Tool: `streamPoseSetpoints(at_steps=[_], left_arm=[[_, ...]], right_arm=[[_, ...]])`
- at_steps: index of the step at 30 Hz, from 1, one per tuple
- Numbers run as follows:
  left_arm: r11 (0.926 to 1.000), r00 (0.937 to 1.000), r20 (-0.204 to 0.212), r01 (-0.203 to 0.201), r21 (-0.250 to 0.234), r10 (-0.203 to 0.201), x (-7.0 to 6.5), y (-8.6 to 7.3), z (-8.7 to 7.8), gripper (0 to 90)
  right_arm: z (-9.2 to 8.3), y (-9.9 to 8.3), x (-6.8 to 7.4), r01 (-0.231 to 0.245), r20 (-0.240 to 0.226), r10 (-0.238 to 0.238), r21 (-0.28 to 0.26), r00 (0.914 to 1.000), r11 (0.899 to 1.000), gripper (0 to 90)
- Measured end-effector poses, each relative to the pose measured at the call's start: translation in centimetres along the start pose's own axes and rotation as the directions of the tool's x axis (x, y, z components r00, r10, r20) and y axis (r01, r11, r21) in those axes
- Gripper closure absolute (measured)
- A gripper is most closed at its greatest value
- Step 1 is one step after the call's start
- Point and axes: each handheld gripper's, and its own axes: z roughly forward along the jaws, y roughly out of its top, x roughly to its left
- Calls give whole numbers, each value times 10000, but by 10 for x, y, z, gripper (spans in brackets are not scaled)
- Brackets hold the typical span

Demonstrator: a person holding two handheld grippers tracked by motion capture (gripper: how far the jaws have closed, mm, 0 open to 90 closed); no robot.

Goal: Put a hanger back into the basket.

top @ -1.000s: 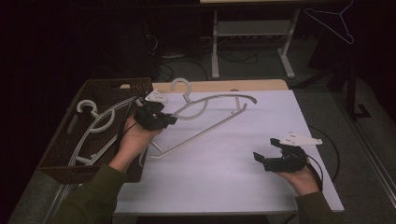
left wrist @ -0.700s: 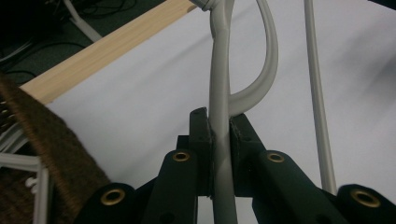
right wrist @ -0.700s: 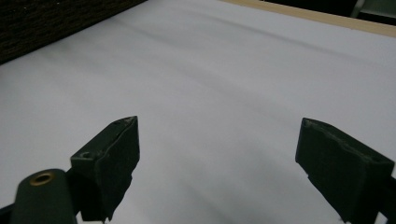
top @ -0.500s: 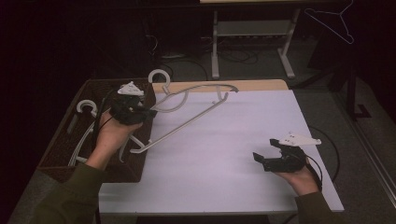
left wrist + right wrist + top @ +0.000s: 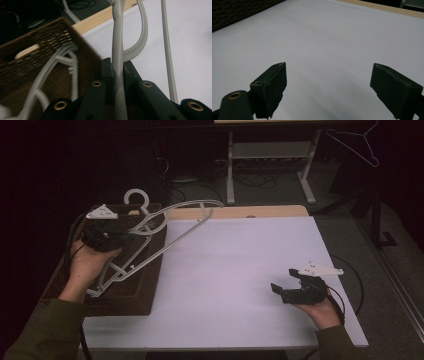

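A grey plastic hanger [image 5: 165, 237] hangs tilted above the brown wicker basket [image 5: 130, 295] at the table's left, its hook [image 5: 136, 198] pointing away from me. My left gripper [image 5: 125, 235] is shut on the hanger's arm, and the left gripper view has the grey bar [image 5: 118, 75] pinched between the jaws of that gripper [image 5: 117, 68]. More grey hangers [image 5: 55, 72] lie inside the basket. My right gripper [image 5: 280, 290] rests low over the white table [image 5: 240, 270] at the front right, its jaws wide open with nothing between them [image 5: 327, 82].
A light wooden strip [image 5: 250, 211] edges the table's far side. Beyond it stands a metal frame [image 5: 270, 165] on the dark floor, and a wire hanger [image 5: 357, 142] hangs at the top right. Cables trail from both grippers.
My left hand has carried the hanger leftward and a little up, from over the table to above the basket. The right hand has stayed where it was.
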Motion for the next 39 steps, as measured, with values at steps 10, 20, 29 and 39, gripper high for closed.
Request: streamPoseSetpoints(at_steps=[10, 20, 29, 39], left_arm=[[9986, 9922, -1126, 533, 8, -528, 50, -26, -30, 823], [9940, 9758, -1971, 1036, 356, -947, 89, -56, -40, 823], [9897, 9645, -2440, 1221, 745, -1006, 104, -73, -37, 823], [9823, 9569, -2728, 1379, 1270, -991, 110, -84, -28, 823]], right_arm=[[0, -1, 0, -89, 26, 89, 45, 10000, 10000, 135], [2, -1, 1, -56, 47, 55, 119, 10000, 9999, 136], [2, -1, 0, -66, 92, 65, 132, 9999, 9999, 136], [2, -1, -1, -72, 95, 71, 139, 9999, 9999, 136]])
